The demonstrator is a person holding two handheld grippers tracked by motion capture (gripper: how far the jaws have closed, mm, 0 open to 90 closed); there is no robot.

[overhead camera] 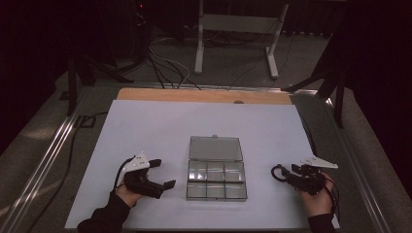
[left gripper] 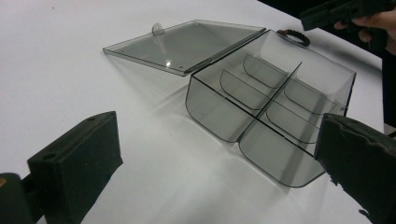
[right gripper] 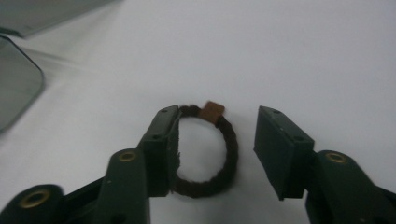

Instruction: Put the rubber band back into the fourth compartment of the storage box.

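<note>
On the white counter (overhead camera: 145, 126), to the right of the clear compartment box (overhead camera: 216, 180), a dark braided hair tie (right gripper: 210, 154) is seen lying flat, near the box but not touching it. A small brown tag (right gripper: 212, 111) is fixed at the far side of the loop. The right hand-held gripper (right gripper: 217, 149) is placed around the hair tie: one jaw is set against the loop's outer edge, while the other jaw stands apart from the opposite side, so the loop is bracketed but not yet pinched. The jaws are held about half apart. The left hand-held gripper (left gripper: 219, 154) is held wide, with nothing between its jaws, just left of the box and aimed toward it. The box lid (overhead camera: 215, 148) is folded fully back and lies flat on the counter; the six compartments are seen to hold nothing.

The hair tie is judged to be very light, soft and elastic; it is expected to flatten into a narrow oval when squeezed and to sag or swing once lifted. No fragility is expected. A grip across both strands at mid-loop, away from the stiffer tag, is judged most secure, since the braided surface should offer good friction to the pads. A shallow pinch on a single strand could let the loop roll out
</note>
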